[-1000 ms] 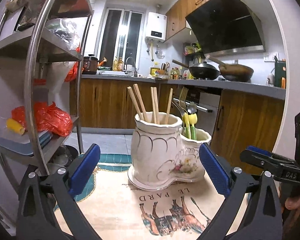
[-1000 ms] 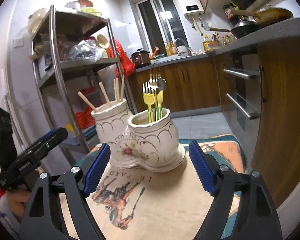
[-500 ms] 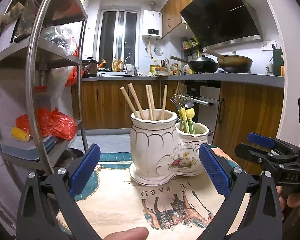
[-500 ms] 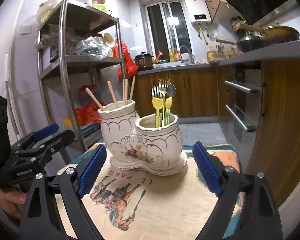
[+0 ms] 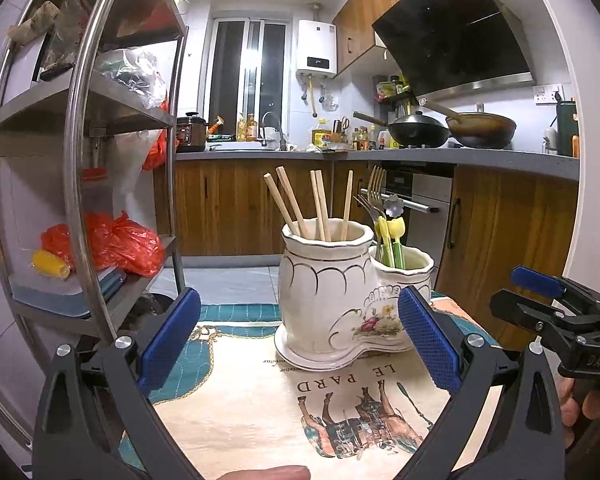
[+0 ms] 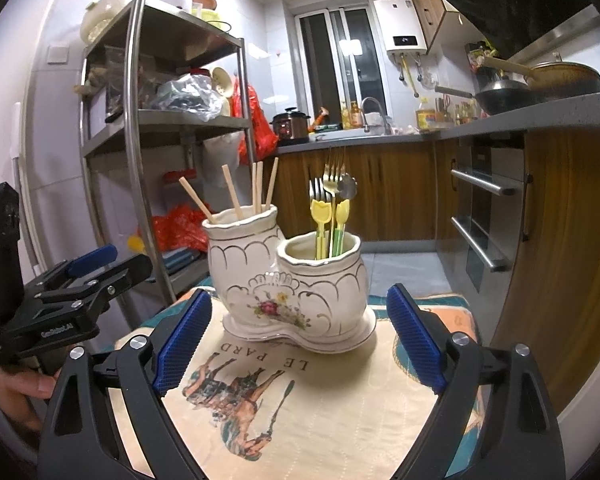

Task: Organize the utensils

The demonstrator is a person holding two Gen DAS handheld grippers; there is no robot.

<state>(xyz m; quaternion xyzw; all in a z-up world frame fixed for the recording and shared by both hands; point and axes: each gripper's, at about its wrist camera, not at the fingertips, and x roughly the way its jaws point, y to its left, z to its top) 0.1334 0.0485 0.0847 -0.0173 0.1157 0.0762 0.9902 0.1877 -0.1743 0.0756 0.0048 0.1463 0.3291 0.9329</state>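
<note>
Both views drift slightly | left hand-held gripper (image 5: 298,344) spread, empty | right hand-held gripper (image 6: 298,344) spread, empty | ceramic utensil holder (image 6: 288,284) at 12 o'clock, holding chopsticks (image 5: 314,208) and forks (image 6: 328,196).

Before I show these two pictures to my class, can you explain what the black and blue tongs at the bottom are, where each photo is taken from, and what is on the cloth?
There is no robot. A person holds a hand-operated gripper in each hand, and a wide-angle camera on each looks forward along its two blue-padded fingers. One picture looks out from the left gripper, the other from the right gripper; each also glimpses its partner at the edge. Both are open and hold nothing. On the horse-printed cloth stands a white ceramic holder with two joined cups. The taller cup holds wooden chopsticks; the shorter one holds forks and spoons, some with yellow-and-green handles. Behind is a kitchen with a metal shelf rack.
</note>
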